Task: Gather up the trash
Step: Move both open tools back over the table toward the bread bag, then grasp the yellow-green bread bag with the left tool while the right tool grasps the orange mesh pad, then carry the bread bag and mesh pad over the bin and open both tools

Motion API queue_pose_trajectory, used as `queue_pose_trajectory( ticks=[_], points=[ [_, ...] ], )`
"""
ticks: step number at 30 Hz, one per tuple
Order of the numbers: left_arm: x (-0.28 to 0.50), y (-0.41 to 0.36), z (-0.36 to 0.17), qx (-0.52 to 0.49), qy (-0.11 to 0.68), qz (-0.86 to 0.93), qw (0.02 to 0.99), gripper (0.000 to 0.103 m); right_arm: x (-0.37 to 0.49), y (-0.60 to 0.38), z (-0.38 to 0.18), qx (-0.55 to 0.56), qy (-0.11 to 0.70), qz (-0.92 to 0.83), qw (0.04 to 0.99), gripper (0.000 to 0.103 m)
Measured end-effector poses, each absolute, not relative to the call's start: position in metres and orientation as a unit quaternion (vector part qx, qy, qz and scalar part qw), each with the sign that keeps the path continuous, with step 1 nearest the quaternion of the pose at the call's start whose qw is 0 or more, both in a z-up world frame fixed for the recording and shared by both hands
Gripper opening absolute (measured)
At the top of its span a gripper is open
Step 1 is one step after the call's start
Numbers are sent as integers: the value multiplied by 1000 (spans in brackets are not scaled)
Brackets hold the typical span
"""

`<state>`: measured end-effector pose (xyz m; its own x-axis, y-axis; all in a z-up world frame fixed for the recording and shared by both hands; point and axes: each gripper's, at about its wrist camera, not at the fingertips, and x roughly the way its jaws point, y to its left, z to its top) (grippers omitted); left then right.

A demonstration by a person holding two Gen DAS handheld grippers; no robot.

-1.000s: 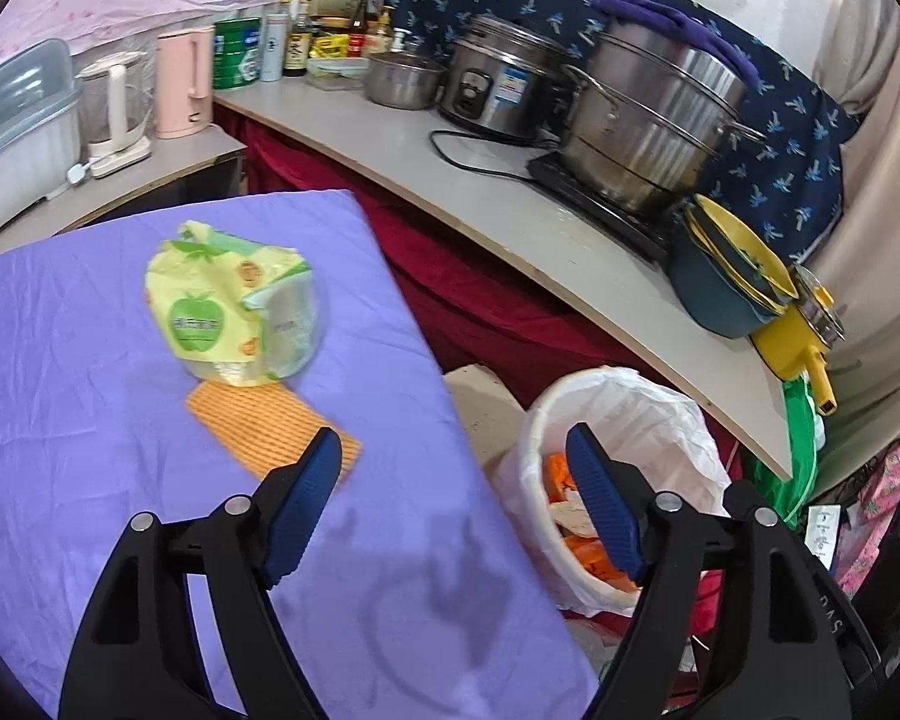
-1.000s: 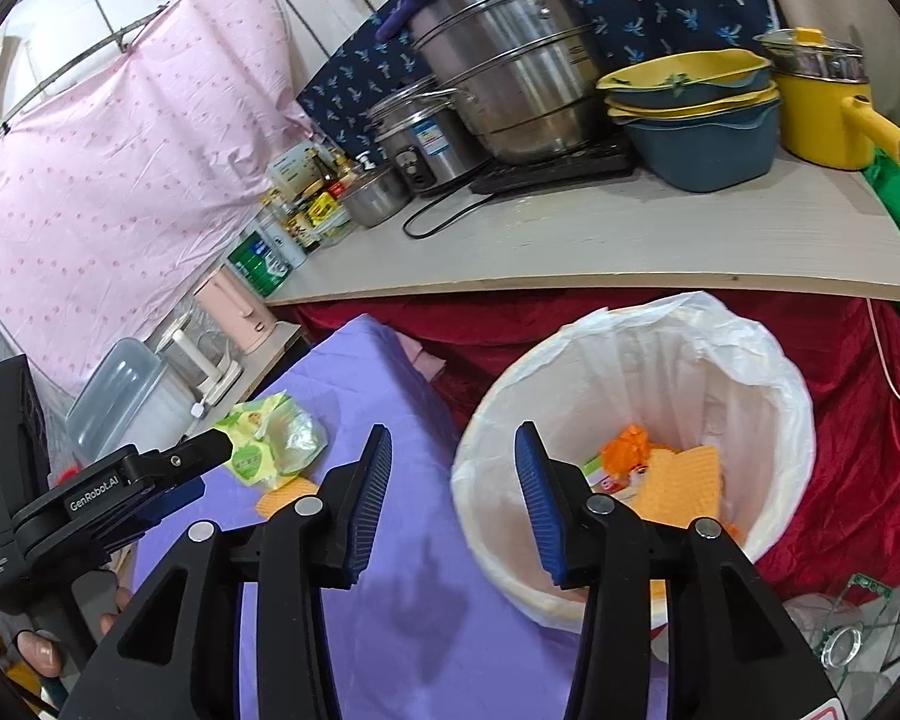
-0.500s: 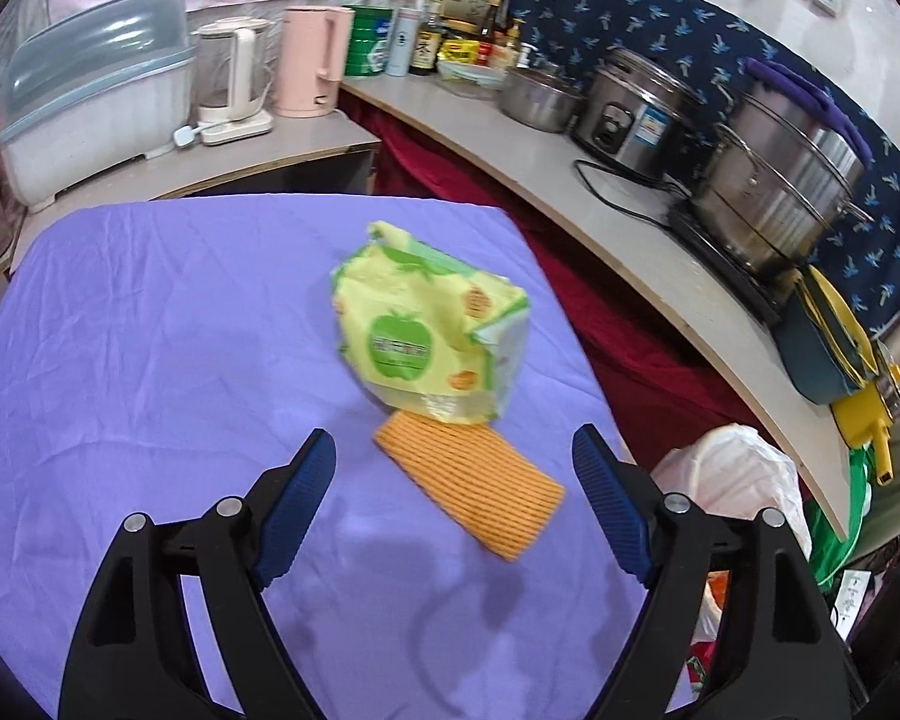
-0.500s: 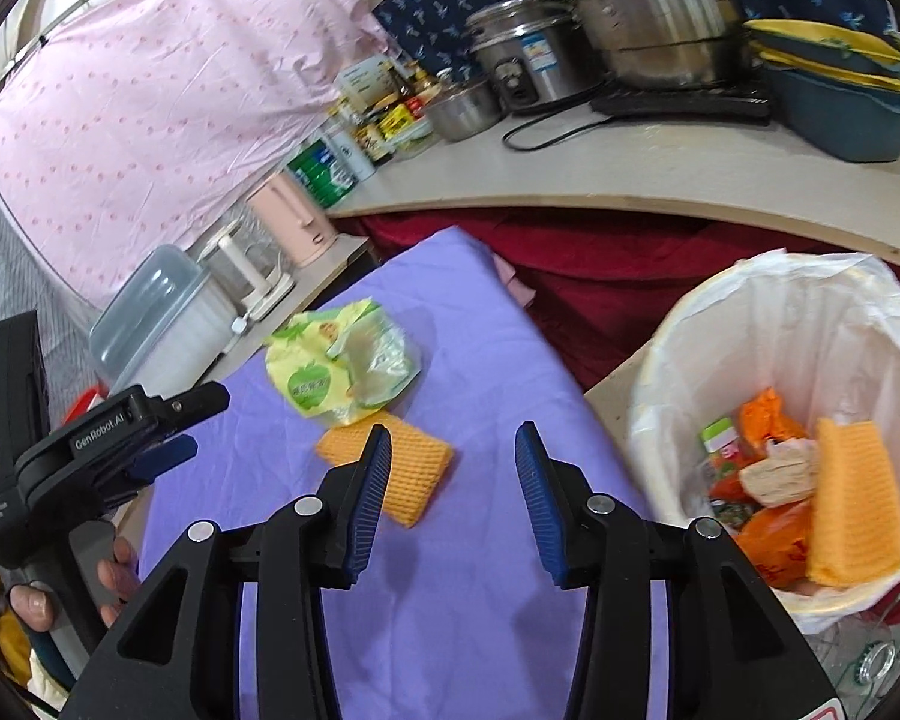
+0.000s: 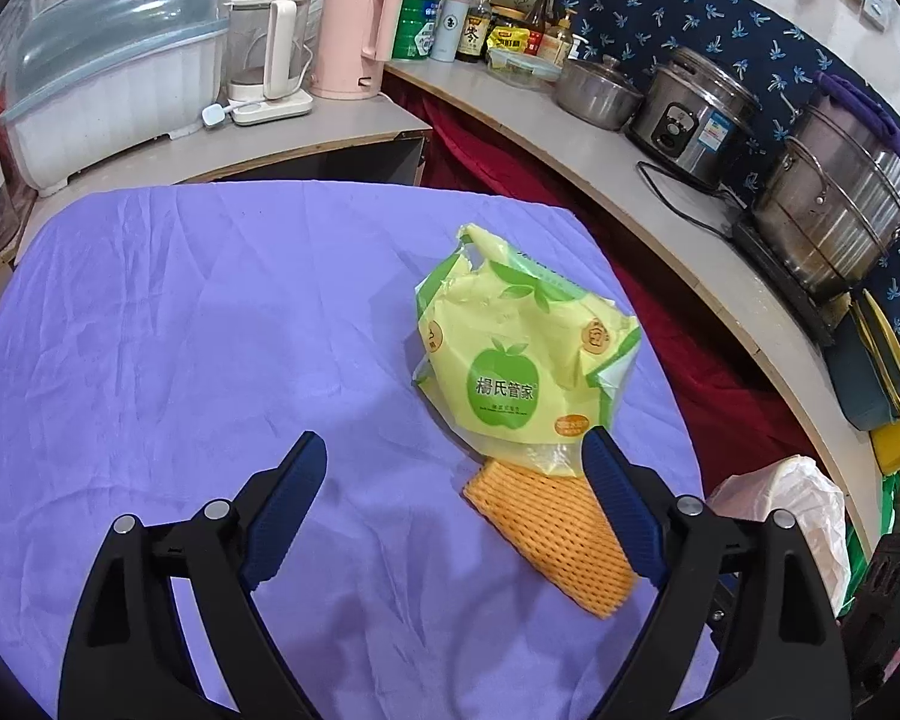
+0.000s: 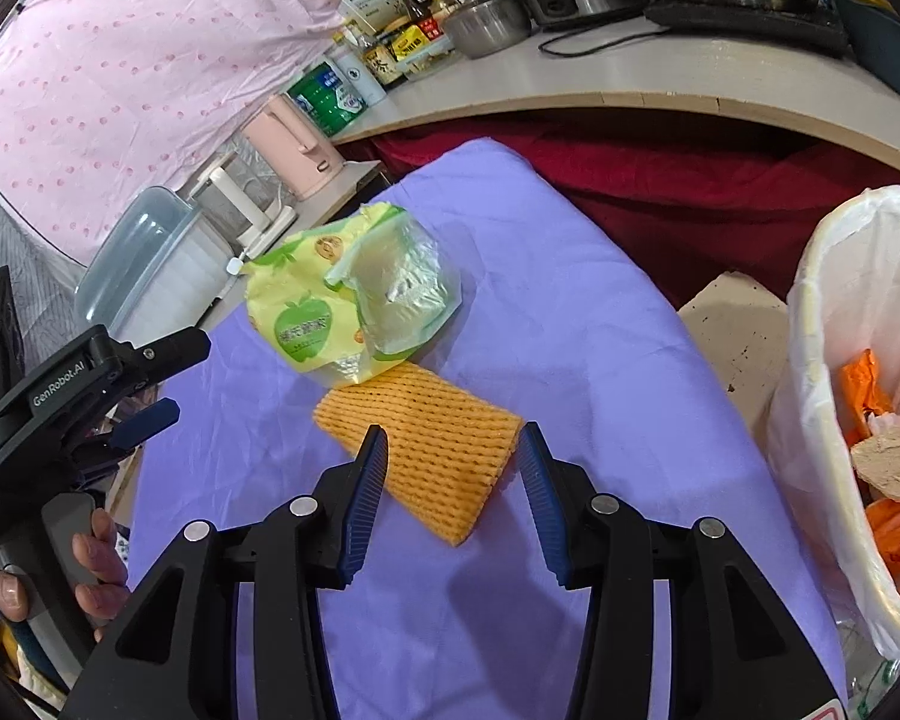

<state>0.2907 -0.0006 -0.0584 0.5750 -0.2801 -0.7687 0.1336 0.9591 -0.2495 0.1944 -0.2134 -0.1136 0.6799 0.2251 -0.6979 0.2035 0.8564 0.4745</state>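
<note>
Orange foam net sleeve (image 6: 432,444) mid-frame between released right tongs (image 6: 453,462), left tongs (image 5: 453,480) released (nothing gripped), crumpled yellow-green plastic bag (image 5: 522,360) above on purple-clothed desk (image 5: 210,330)

My left gripper (image 5: 450,468) has bare purple cloth (image 5: 180,330) ahead; the yellow wrapper (image 5: 522,360) and orange foam net (image 5: 552,534) block its right side.

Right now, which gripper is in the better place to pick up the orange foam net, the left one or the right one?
The right gripper. Its open jaws already stand on either side of the orange foam net, and the trash bin is on its side. The left gripper is open too, but the net lies off-centre, by one finger.
</note>
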Motion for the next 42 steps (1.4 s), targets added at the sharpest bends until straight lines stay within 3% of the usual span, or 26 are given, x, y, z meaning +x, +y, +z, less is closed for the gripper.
queue_pose_trajectory(
  ticks=[14,16,17,19,22,24,28,42],
  points=[
    [344,-19,-99,-75,467,-119,873,80,227,-213,-153,271,429,8,861,45],
    [347,-21,-103,-74,470,-125,871,63,230,-211,-155,268,430,11,862,44],
    [348,-22,-105,-73,474,-129,868,59,230,-210,-155,266,429,11,863,43],
    [347,-25,-107,-69,476,-133,867,39,231,-209,-156,262,430,14,864,32],
    [343,-25,-107,-67,478,-140,865,16,232,-207,-156,263,432,20,862,20],
    [339,-25,-103,-68,475,-143,866,11,229,-206,-155,262,432,21,863,17],
    [328,-23,-88,-67,461,-146,873,8,220,-203,-147,261,423,25,867,12],
    [267,-25,-8,-75,406,-171,895,8,159,-228,-67,260,345,4,902,11]
  ],
)
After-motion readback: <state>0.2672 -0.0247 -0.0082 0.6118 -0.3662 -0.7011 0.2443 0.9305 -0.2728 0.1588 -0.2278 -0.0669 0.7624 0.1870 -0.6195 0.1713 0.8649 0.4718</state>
